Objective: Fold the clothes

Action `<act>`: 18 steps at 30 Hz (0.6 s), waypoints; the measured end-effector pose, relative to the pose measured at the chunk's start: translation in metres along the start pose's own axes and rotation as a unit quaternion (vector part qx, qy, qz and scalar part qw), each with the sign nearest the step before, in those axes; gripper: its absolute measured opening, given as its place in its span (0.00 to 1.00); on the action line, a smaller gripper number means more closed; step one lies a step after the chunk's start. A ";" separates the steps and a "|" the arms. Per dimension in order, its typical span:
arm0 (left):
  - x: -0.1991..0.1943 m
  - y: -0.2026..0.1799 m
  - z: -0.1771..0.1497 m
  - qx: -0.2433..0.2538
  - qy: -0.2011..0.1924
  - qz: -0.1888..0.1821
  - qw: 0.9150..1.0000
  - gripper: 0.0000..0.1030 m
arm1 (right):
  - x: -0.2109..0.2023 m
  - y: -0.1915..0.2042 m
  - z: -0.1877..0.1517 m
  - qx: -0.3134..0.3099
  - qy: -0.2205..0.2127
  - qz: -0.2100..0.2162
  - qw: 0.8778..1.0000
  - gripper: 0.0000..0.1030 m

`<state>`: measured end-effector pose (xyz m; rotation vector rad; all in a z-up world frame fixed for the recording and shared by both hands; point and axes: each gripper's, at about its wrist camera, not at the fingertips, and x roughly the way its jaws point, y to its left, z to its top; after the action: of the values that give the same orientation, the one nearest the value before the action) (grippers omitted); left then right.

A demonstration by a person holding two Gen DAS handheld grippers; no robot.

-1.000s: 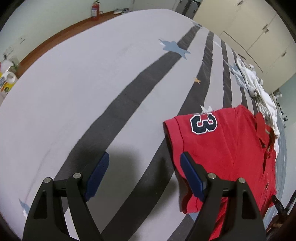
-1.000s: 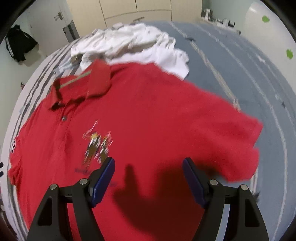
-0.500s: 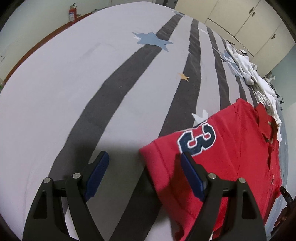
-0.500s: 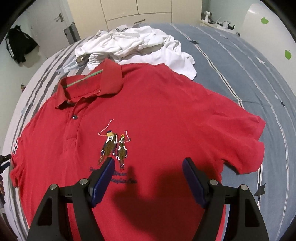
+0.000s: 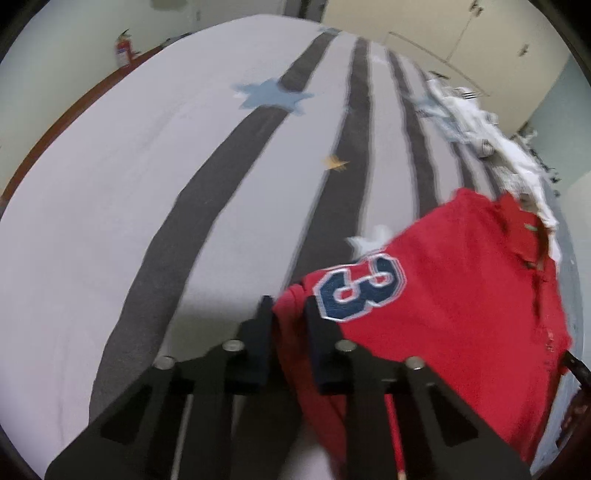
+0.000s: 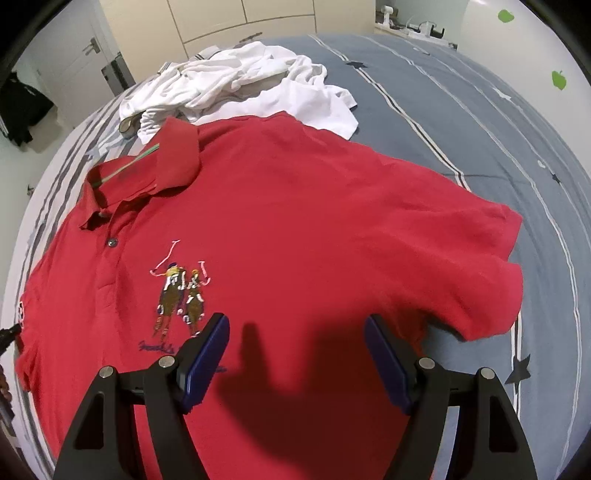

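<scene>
A red polo shirt [image 6: 303, 229] lies face up on the bed, collar toward the far left, with an embroidered polo logo [image 6: 181, 291] on the chest. In the left wrist view the shirt [image 5: 461, 302] shows its sleeve with a navy number 3 patch [image 5: 362, 288]. My left gripper [image 5: 288, 310] is shut on the edge of that sleeve. My right gripper [image 6: 295, 332] is open and empty, hovering over the lower front of the shirt, its shadow on the fabric.
A pile of white clothes [image 6: 236, 85] lies beyond the collar; it also shows in the left wrist view [image 5: 487, 144]. The bed cover is grey-striped [image 5: 184, 221] on one side and blue-grey [image 6: 480, 122] on the other. Wardrobe doors [image 6: 240, 18] stand behind.
My left gripper moved to the numbered sleeve and closed on its edge. My right gripper stayed open and shifted slightly over the shirt.
</scene>
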<state>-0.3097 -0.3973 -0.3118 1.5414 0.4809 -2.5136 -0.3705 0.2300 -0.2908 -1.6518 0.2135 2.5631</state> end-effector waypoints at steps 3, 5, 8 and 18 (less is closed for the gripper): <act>-0.024 -0.028 0.002 0.023 -0.018 -0.022 0.999 0.07 | -0.001 -0.005 0.004 -0.005 -0.004 0.001 1.000 0.70; -0.032 -0.044 0.010 0.027 -0.022 -0.041 0.999 0.07 | -0.002 -0.010 0.009 -0.005 -0.006 0.003 1.000 0.70; -0.050 -0.088 0.017 0.043 -0.027 -0.074 0.996 0.07 | -0.005 -0.019 0.016 -0.001 -0.006 0.017 1.000 0.70; -0.023 -0.266 0.033 0.040 0.078 -0.213 0.973 0.16 | -0.010 -0.058 0.031 0.004 -0.001 0.026 1.000 0.70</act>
<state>-0.4053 -0.1604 -0.2269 1.8450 0.8208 -2.7560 -0.3861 0.2923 -0.2728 -1.6615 0.2696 2.5974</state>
